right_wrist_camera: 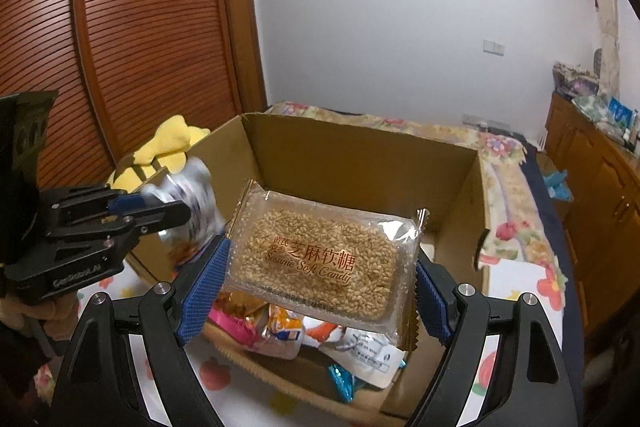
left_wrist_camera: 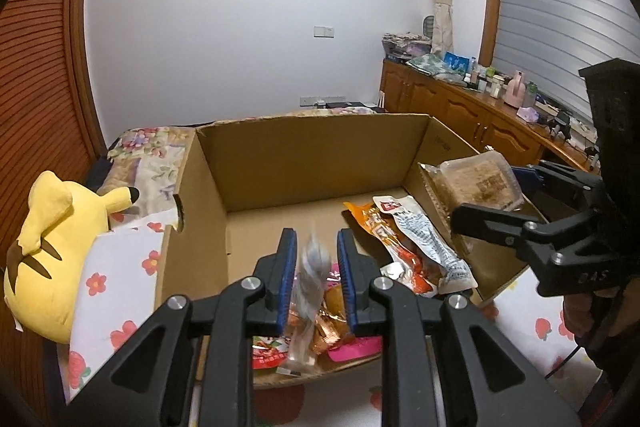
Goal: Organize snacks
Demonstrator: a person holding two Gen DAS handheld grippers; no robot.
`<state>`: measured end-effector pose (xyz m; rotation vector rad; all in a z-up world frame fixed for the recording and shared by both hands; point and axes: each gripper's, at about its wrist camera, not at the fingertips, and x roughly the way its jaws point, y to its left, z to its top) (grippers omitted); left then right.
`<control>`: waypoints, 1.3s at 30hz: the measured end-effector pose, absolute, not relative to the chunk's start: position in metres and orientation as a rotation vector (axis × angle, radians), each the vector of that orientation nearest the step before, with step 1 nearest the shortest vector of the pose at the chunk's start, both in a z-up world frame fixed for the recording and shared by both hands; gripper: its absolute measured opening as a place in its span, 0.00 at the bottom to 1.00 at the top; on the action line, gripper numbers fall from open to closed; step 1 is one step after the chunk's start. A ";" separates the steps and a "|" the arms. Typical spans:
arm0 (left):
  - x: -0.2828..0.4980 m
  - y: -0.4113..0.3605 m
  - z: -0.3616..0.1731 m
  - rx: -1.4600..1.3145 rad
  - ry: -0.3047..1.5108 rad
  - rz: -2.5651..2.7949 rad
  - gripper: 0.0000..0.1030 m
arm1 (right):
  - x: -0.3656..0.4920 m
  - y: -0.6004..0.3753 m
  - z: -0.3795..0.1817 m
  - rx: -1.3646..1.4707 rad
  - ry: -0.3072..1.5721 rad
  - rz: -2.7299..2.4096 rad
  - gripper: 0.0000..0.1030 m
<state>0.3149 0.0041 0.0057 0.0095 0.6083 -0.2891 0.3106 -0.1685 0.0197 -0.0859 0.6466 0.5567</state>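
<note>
My right gripper [right_wrist_camera: 320, 279] is clamped across the sesame candy pack [right_wrist_camera: 316, 259], long axis jaw to jaw, hovering over the cardboard box [right_wrist_camera: 360, 155]. My left gripper [left_wrist_camera: 316, 283] pinches a blurry wrapper [left_wrist_camera: 314, 267] above the box's near-left corner, so either can drop straight down.

White wall [left_wrist_camera: 240, 27], slatted wooden wardrobe [right_wrist_camera: 120, 27], wooden cabinets [left_wrist_camera: 460, 107] — shuttered window [left_wrist_camera: 560, 7], floral bedspread [right_wrist_camera: 508, 187]
</note>
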 end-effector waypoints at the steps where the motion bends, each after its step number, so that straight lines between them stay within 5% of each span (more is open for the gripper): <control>1: 0.316 0.005 0.006 0.010 0.607 -0.288 0.19 | 0.312 -0.168 0.019 -0.089 0.649 0.555 0.83; 39: 0.291 0.010 0.008 0.036 0.545 -0.235 0.44 | 0.308 -0.170 0.022 -0.093 0.658 0.450 0.89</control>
